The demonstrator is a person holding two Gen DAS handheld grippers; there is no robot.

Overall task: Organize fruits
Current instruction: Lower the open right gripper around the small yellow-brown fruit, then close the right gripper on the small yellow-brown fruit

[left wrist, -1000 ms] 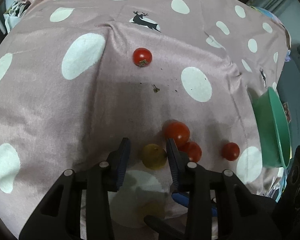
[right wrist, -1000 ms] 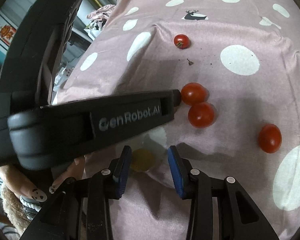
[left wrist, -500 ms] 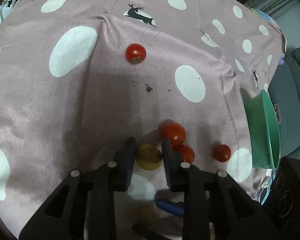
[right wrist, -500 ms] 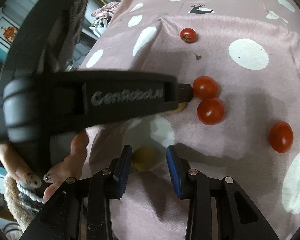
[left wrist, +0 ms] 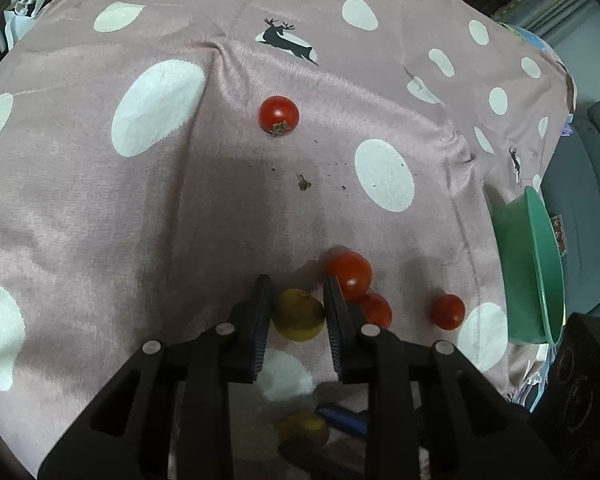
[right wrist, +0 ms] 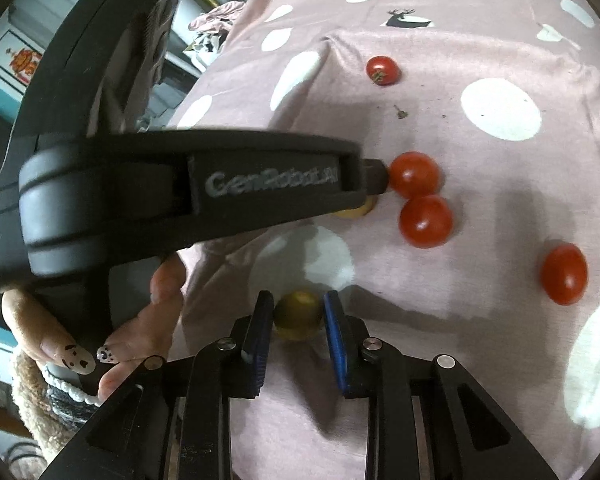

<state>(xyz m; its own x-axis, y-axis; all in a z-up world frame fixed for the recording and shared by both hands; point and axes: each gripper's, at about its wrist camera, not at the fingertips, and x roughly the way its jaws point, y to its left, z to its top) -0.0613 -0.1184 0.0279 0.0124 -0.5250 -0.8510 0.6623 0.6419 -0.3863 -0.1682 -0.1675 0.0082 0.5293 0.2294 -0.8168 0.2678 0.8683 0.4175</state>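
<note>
Spotted cloth [right wrist: 480,208]; "GenRobot.AI" on left tool [left wrist: 298,304]

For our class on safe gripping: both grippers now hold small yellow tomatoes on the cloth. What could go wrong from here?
1. The left gripper sits against a red tomato; lifting may nudge it rolling.
2. Either yellow tomato is soft and round; the right gripper might squash or drop it.
3. The green bowl stands off right, so carrying risks a drop.

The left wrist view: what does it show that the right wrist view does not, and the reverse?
Only the left wrist view shows the green bowl at the cloth's right edge. Only the right wrist view shows a hand holding the left gripper. Both show the four red tomatoes, and each gripper's jaws closed on a yellow tomato.
</note>
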